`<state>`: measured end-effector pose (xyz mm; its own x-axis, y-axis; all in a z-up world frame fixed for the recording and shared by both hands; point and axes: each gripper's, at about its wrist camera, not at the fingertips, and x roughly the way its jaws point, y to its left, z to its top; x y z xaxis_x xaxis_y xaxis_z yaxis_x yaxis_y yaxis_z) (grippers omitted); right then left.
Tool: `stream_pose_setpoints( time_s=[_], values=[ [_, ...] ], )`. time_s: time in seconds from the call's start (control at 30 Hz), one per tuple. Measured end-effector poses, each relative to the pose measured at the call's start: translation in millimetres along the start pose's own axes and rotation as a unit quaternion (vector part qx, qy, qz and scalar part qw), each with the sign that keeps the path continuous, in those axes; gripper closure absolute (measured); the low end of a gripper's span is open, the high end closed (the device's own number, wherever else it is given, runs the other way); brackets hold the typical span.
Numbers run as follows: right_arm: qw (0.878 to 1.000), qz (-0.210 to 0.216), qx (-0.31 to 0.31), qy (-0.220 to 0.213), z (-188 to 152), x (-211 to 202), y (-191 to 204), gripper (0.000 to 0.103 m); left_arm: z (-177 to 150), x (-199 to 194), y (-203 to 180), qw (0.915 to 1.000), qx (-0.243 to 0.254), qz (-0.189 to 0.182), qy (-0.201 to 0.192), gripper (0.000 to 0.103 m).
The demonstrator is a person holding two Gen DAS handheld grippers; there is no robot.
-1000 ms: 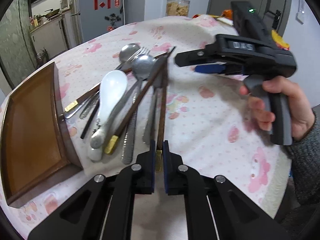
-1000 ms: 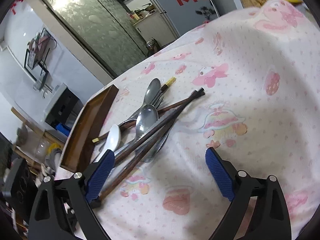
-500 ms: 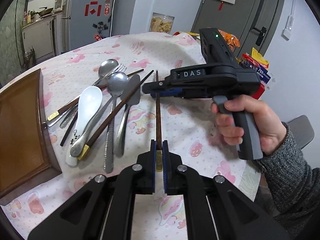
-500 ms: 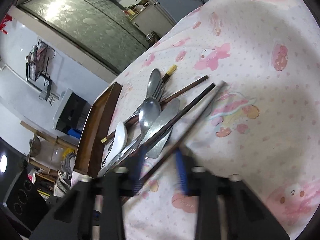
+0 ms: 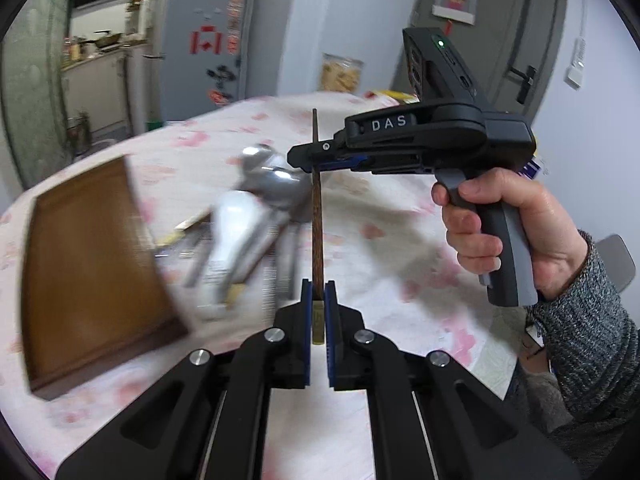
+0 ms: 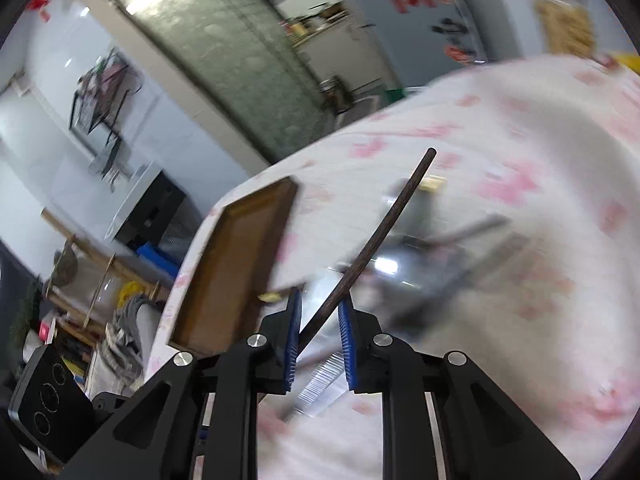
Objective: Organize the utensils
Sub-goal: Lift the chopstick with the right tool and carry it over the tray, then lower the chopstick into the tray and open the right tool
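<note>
With the left gripper [image 5: 319,312] still clamping its gold-capped end, 1 dark chopstick [image 5: 317,216] is now lifting above the utensil pile [image 5: 248,232] as the right gripper [image 6: 320,336] is closing around its shaft, freeing it for sorting.

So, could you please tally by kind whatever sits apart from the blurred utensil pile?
Hand-held grippers: 2 (left hand-held gripper, right hand-held gripper)
Dark wooden chopstick: 1
Wooden tray: 1
Total: 4
</note>
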<state>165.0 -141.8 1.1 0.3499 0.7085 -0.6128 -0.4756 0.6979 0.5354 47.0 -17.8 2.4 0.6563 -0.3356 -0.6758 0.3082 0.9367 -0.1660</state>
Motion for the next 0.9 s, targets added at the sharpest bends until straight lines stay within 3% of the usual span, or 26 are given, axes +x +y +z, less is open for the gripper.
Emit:
stream_pose_setpoints(
  time_s=[0.17, 0.33, 0.57, 0.8, 0.83, 0.9],
  values=[
    [0.998, 0.033, -0.042, 0.028, 34.0, 54.1, 63.0, 0.088, -1.2, -24.3, 55.2, 0.9978, -0.038, 0.055, -0.005, 0.096],
    [0.994, 0.025, -0.081, 0.068, 57.2, 127.0, 111.6, 0.088, -4.3, -27.2, 105.3, 0.9921, -0.069, 0.104, 0.007, 0.096],
    [0.99, 0.019, -0.091, 0.108, 69.9, 201.6, 132.8, 0.088, -12.4, -21.2, 165.4, 0.9828, -0.104, 0.15, 0.029, 0.096],
    [0.988, 0.013, -0.087, 0.13, 61.3, 228.8, 130.2, 0.086, -15.7, -1.8, 174.6, 0.9801, -0.112, 0.155, 0.054, 0.096],
    [0.987, 0.011, -0.093, 0.133, 58.1, 229.9, 130.6, 0.081, -16.3, 0.4, 175.0, 0.98, -0.113, 0.155, 0.054, 0.096],
    [0.988, 0.004, -0.092, 0.127, 56.0, 230.3, 133.4, 0.053, -16.7, 2.6, 173.2, 0.9795, -0.114, 0.156, 0.055, 0.095]
  ],
)
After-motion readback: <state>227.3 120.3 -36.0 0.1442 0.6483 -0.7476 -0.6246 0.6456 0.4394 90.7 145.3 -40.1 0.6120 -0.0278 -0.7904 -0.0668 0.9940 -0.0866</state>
